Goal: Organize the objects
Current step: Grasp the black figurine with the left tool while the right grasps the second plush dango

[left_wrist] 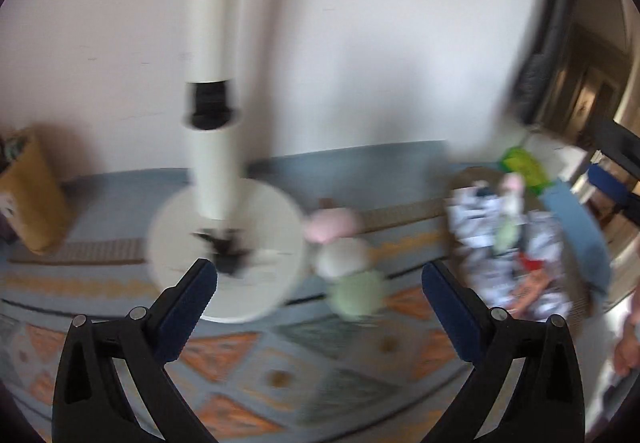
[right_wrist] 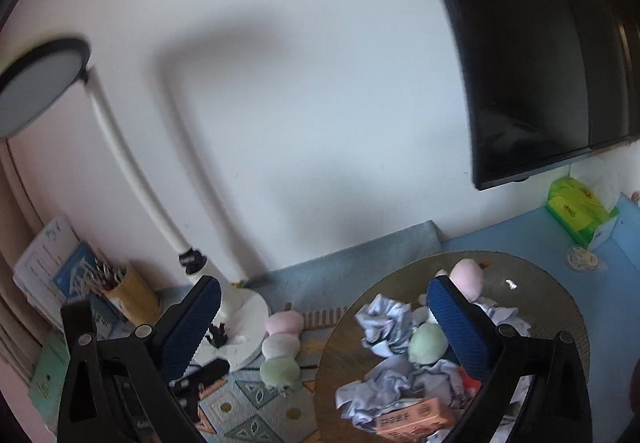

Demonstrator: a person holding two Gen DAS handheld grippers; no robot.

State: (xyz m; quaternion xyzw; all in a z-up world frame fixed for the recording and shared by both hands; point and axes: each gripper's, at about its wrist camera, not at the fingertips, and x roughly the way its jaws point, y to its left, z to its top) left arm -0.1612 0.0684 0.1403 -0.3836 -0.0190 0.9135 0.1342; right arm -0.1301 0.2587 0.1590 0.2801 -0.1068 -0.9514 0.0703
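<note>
A plush skewer of pink, white and green balls (left_wrist: 340, 255) lies on the patterned mat, right of the white lamp base (left_wrist: 224, 251); it also shows in the right wrist view (right_wrist: 280, 347). A second plush skewer (right_wrist: 436, 323) lies in a round brown tray (right_wrist: 560, 307) among crumpled papers (right_wrist: 384, 327) and an orange box (right_wrist: 412, 417). My left gripper (left_wrist: 320, 283) is open and empty above the mat, in front of the first skewer. My right gripper (right_wrist: 324, 311) is open and empty above the tray's left edge.
A white desk lamp (right_wrist: 132, 171) stands at the left. A yellow pen cup (right_wrist: 128, 295) and papers sit behind it. A green tissue box (right_wrist: 576, 207) lies on the blue cloth at the right. A dark monitor (right_wrist: 540, 43) hangs above.
</note>
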